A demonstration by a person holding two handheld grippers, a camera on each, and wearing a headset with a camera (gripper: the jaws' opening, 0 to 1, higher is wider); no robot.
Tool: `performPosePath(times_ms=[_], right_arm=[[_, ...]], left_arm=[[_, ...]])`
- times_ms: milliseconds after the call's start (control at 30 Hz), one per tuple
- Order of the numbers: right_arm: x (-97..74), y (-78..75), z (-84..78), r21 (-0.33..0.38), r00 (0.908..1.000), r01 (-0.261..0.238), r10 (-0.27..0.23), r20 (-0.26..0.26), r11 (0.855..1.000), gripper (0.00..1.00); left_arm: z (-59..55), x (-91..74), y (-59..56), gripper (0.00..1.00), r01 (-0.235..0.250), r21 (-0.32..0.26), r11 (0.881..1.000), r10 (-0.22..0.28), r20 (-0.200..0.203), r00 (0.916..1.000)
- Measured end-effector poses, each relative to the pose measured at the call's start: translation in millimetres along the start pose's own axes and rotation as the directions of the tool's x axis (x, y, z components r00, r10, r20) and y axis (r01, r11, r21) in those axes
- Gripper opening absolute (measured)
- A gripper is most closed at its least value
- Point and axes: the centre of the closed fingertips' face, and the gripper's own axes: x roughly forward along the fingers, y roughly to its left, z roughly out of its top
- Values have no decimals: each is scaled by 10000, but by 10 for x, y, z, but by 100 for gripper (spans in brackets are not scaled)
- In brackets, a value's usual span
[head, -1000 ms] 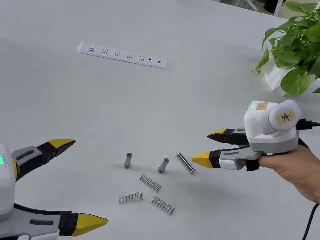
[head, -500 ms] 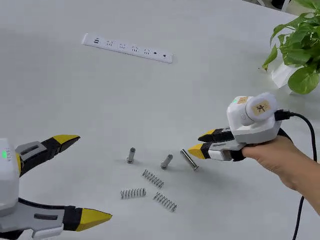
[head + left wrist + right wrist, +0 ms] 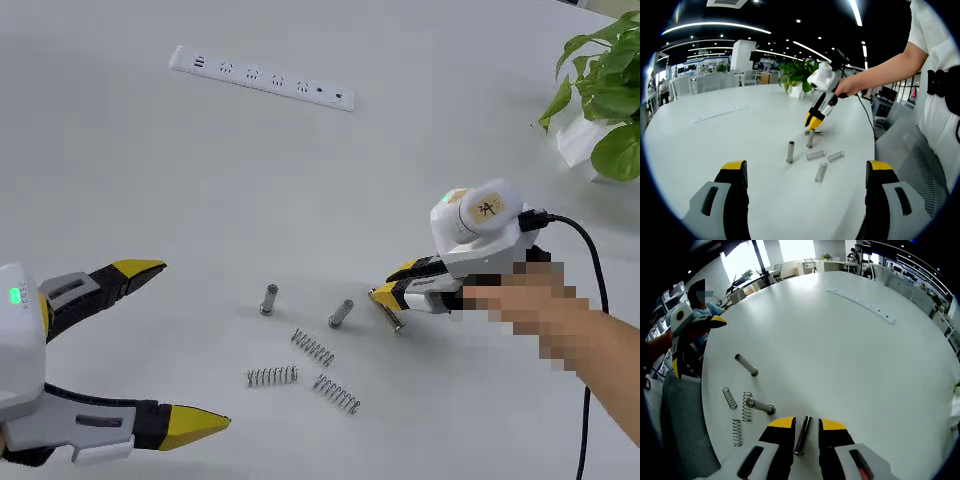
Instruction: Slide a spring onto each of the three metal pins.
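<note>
Checking the head view first: the left gripper (image 3: 178, 345) sits at 8 o'clock, jaws spread wide with nothing between them. The right gripper (image 3: 394, 282) comes in from 3 o'clock, jaws narrowed, tips down at the third pin (image 3: 392, 318), which lies flat on the table (image 3: 150, 170). At its 9 o'clock stand the middle pin (image 3: 341, 313) and then the left pin (image 3: 268, 298), both bare. Lying loose at 6 o'clock of the pins are the upper spring (image 3: 313, 347), left spring (image 3: 272, 375) and lower spring (image 3: 336, 393), none touching a pin. Well apart from the work are the power strip (image 3: 262, 78) at 11 o'clock and the plant (image 3: 605, 90) at 2 o'clock.

Left gripper view: own jaws are wide apart at 6 o'clock and empty. The left pin (image 3: 790, 151) stands upright near centre. The springs lie beside it toward 4 o'clock. The right gripper (image 3: 813, 121) points down at 12 o'clock of them.

Right gripper view: the third pin (image 3: 802, 434) lies between the two yellow tips at 6 o'clock. A sliver of table shows on each side, so I judge it straddled, not yet clamped.

Progress: zero of three springs seated. The step in hand looks like picking up the third pin. All three threadings remain.
</note>
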Motion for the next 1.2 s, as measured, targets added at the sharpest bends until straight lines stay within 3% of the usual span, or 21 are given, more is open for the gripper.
performPosePath(times_ms=[433,1200], right_arm=[[128,1,-77,15,9985,-20,21,-555,10000,12],[185,-1,-86,95,9970,50,-43,-776,9999,6]], left_arm=[[-37,-6,15,98,-85,-153,9998,85,60,9999],[-74,-4,6,97,-27,-278,9996,28,22,10000]])
